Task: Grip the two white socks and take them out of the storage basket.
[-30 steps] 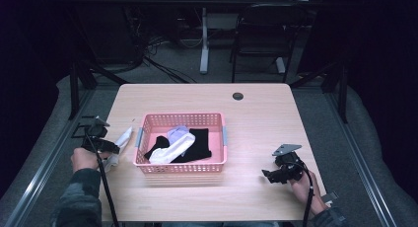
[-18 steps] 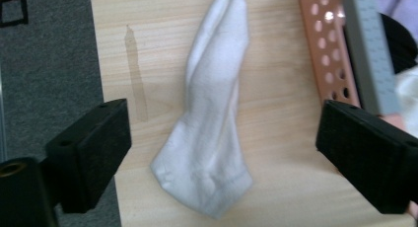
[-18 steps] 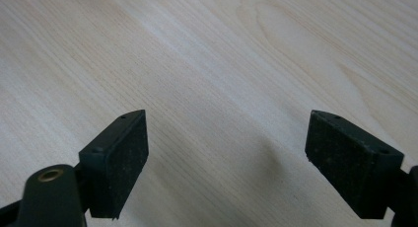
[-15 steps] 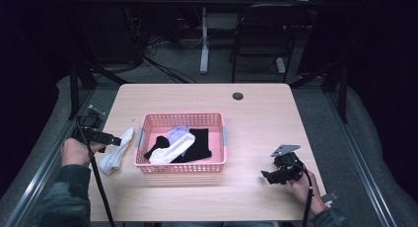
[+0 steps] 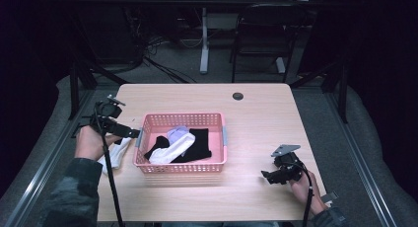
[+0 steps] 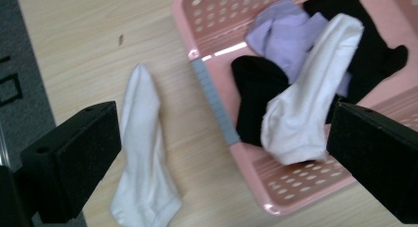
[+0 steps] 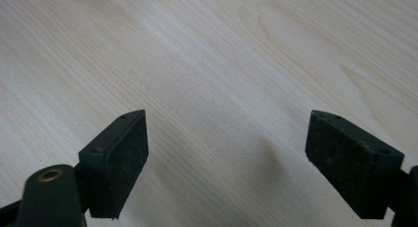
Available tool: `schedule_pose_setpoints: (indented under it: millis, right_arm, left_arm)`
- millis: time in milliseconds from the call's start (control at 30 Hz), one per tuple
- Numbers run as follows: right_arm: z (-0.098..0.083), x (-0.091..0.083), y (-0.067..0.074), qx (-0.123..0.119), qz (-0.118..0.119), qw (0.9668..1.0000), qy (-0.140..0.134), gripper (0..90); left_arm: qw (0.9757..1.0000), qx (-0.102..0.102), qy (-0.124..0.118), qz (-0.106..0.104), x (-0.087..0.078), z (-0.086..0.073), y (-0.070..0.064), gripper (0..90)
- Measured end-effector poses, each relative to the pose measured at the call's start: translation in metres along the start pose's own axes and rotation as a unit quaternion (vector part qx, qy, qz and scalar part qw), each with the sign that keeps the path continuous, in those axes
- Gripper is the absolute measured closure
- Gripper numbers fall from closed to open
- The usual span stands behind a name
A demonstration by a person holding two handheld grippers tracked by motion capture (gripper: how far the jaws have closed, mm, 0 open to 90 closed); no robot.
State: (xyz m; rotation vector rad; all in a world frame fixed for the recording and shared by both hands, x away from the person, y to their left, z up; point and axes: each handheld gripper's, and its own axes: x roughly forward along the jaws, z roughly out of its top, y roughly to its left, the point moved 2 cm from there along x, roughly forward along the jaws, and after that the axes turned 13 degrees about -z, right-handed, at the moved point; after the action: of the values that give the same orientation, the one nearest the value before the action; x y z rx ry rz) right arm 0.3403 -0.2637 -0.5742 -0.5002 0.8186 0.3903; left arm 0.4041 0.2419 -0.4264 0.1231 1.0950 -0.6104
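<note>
Though released, white sock (image 6: 143, 153) beneath hand-held gripper (image 6: 222, 153)

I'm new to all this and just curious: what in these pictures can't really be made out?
- White sock on the table: in the high view, the left hand covers part of it.
- Black sock in the pink basket: the left gripper view shows the white sock on top hiding much of it.
- Small dark disc on the table's far side: too small to identify.
</note>
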Motion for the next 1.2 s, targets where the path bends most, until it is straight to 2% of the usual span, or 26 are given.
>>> schedule_pose_setpoints:
  millis: [333, 567, 700, 1100, 1200]
  right_arm:
    - [0.0, 0.0, 0.0, 0.006, 0.007, 0.9999, -0.006, 15.8]
    - [0.0, -0.001, 0.0, 0.005, 0.005, 1.0, -0.006, 15.8]
    - [0.0, -0.001, 0.0, 0.002, 0.006, 1.0, -0.005, 15.8]
    - [0.0, -0.001, -0.001, 0.002, 0.005, 1.0, -0.003, 15.9]
    - [0.0, -0.001, -0.001, 0.005, 0.007, 0.9999, -0.007, 16.1]
  left_arm:
    - [0.9992, 0.03, 0.0, -0.027, 0.022, 0.018, -0.022, 0.0]
    - [0.9982, 0.044, 0.013, -0.039, 0.037, 0.024, -0.033, 0.2]
    - [0.9972, 0.051, 0.028, -0.047, 0.056, 0.025, -0.037, 1.2]
    - [0.9948, 0.059, 0.056, -0.061, 0.093, 0.022, -0.043, 18.4]
    - [0.994, 0.063, 0.065, -0.061, 0.101, 0.02, -0.045, 27.6]
